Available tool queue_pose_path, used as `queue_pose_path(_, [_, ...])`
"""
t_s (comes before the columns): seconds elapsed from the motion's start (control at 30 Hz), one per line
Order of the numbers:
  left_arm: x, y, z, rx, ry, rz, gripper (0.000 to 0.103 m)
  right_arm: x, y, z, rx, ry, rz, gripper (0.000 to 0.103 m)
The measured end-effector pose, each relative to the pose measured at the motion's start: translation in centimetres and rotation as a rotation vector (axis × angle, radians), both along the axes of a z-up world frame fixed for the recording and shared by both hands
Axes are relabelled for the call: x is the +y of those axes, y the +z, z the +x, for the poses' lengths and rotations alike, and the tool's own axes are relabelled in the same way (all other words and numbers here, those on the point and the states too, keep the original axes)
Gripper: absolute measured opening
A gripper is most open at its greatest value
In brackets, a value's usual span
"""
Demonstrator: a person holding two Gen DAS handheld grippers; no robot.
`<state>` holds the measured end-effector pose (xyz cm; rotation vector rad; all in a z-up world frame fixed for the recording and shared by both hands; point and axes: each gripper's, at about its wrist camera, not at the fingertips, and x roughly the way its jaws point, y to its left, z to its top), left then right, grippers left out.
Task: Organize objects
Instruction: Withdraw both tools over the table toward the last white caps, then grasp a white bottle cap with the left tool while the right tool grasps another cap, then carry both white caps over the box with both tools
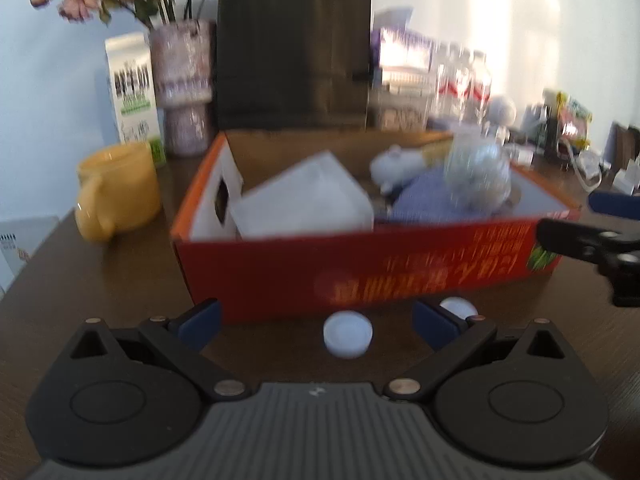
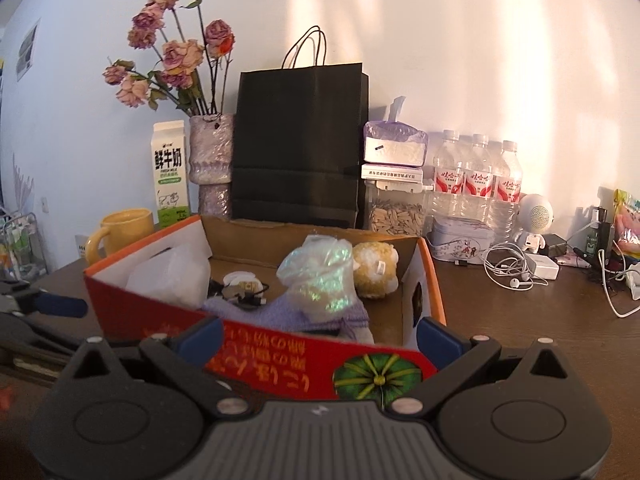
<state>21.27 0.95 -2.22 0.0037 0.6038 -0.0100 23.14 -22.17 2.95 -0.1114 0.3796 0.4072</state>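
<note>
While both grippers hang over the dark brown wooden worktop (image 2: 520, 320), a red and orange cardboard box (image 1: 360, 264) sits open-topped just ahead of them. Its printed lettering reads upside down from both views. Inside the box lie a white plastic bag (image 2: 172, 276), a folded lilac knitted cloth (image 2: 280, 314), an iridescent crinkled plastic bag (image 2: 320, 276) resting on that cloth, a fluffy yellow plush toy (image 2: 376, 268) toward the far right corner, and a small white item with dark cords (image 2: 244, 284) whose kind cannot be made out.

At the left gripper (image 1: 316, 322) the blue-padded fingers stand wide apart, holding nothing; a white round plastic cap (image 1: 347, 334) lies on the worktop between them, just in front of the box. A second white cap (image 1: 458, 307) shows beside the finger on the right of that view. The right gripper (image 2: 318, 336) is likewise spread wide and empty, its fingers close against the near right corner of the box.

Behind the box stand a yellow ceramic mug (image 2: 120, 228), a white milk carton (image 2: 170, 174), a wrapped vase of dried pink roses (image 2: 210, 156), a black paper bag (image 2: 300, 140) and three clear water bottles (image 2: 478, 176).
</note>
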Motion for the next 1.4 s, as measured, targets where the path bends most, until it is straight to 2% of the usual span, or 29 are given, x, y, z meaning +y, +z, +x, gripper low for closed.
queue_pose_path(0.07, [-0.2, -0.7, 0.5, 0.024, 0.002, 0.004, 0.102, 0.0, -0.3, -0.4, 0.007, 0.007, -0.011, 0.103])
queue_pose_path(0.13, [-0.4, -1.2, 0.9, 0.042, 0.003, 0.008, 0.095, 0.1, -0.9, -0.7, 0.023, 0.011, -0.024, 0.103])
queue_pose_path(0.23, [-0.8, -1.6, 1.3, 0.051, -0.006, 0.009, 0.069, 0.2, -1.6, -0.7, 0.047, 0.013, -0.038, 0.103])
queue_pose_path(0.27, [-0.9, -1.5, 1.2, 0.039, -0.012, 0.006, 0.032, 0.3, -1.8, -0.7, 0.053, 0.014, -0.042, 0.103])
queue_pose_path(0.3, [-1.0, -1.3, 1.1, 0.033, -0.021, 0.003, 0.029, 0.5, -1.9, -0.6, 0.058, 0.017, -0.047, 0.103])
queue_pose_path(0.47, [-0.5, -1.1, 0.4, 0.011, -0.012, -0.046, 0.029, 1.5, -2.8, -0.3, 0.097, 0.041, -0.073, 0.103])
queue_pose_path(0.6, [0.5, -0.1, -0.9, -0.039, 0.014, -0.077, 0.029, 2.9, -3.4, -0.2, 0.139, 0.088, -0.091, 0.102])
queue_pose_path(0.67, [1.0, 0.4, -1.4, -0.059, 0.020, -0.090, 0.029, 3.9, -3.8, 0.1, 0.168, 0.111, -0.101, 0.092])
queue_pose_path(0.73, [1.3, 0.7, -1.9, -0.069, 0.022, -0.097, 0.029, 5.1, -4.1, 0.5, 0.194, 0.122, -0.107, 0.073])
queue_pose_path(0.77, [1.4, 0.8, -2.0, -0.073, 0.022, -0.098, 0.029, 5.6, -4.3, 0.7, 0.208, 0.130, -0.106, 0.069])
queue_pose_path(0.8, [1.5, 0.9, -2.2, -0.075, 0.021, -0.099, 0.029, 6.0, -4.3, 0.8, 0.218, 0.140, -0.103, 0.060])
queue_pose_path(0.83, [1.5, 1.0, -2.3, -0.078, 0.020, -0.101, 0.029, 6.4, -4.4, 0.9, 0.223, 0.142, -0.104, 0.044])
queue_pose_path(0.9, [1.6, 1.1, -2.6, -0.084, 0.017, -0.105, 0.029, 7.0, -4.4, 0.9, 0.228, 0.153, -0.097, 0.027])
queue_pose_path(1.13, [1.7, 2.8, -3.5, -0.140, -0.001, -0.118, 0.029, 7.0, -3.3, -0.4, 0.180, 0.172, -0.079, 0.027])
queue_pose_path(1.4, [1.1, 6.6, -2.2, -0.240, -0.017, -0.122, 0.029, 6.1, 1.0, -1.1, 0.046, 0.176, -0.012, 0.027])
